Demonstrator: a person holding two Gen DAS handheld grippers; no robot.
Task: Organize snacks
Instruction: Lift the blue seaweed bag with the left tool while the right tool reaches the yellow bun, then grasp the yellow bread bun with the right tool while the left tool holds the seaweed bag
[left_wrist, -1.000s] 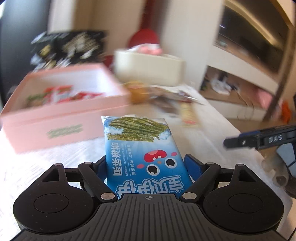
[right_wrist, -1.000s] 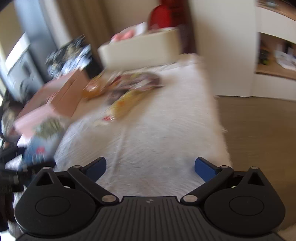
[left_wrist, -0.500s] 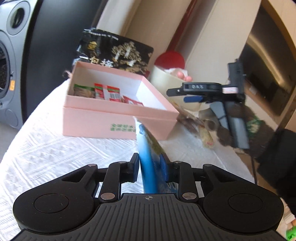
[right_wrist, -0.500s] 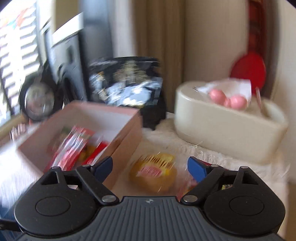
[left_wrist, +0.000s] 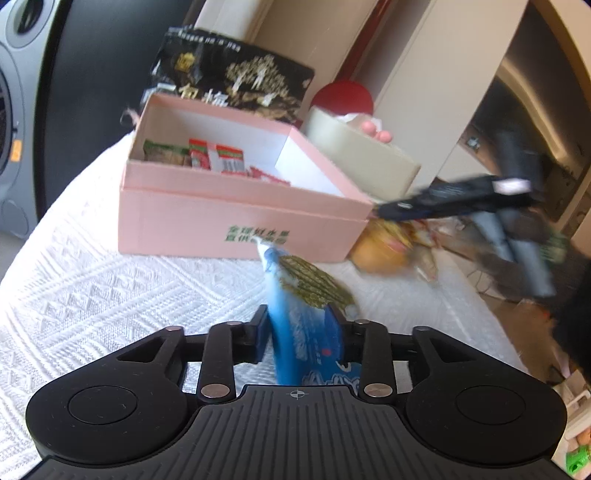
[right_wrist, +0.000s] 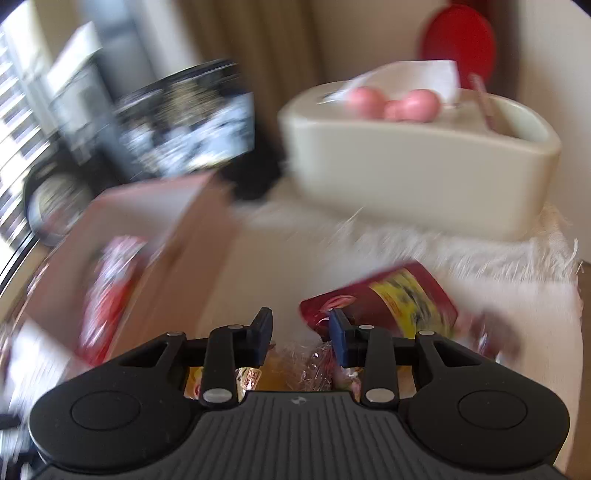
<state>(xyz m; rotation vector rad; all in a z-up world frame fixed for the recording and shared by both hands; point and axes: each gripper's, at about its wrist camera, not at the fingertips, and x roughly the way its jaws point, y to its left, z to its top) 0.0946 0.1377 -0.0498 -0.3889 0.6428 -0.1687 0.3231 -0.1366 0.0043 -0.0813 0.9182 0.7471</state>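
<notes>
White textured cloth covers the table. Left gripper: jaws easing apart, blue seaweed packet still pinched upright between them; pink box just ahead. Right gripper: jaws closing over a yellow wrapped snack; red packet at its right finger.
</notes>
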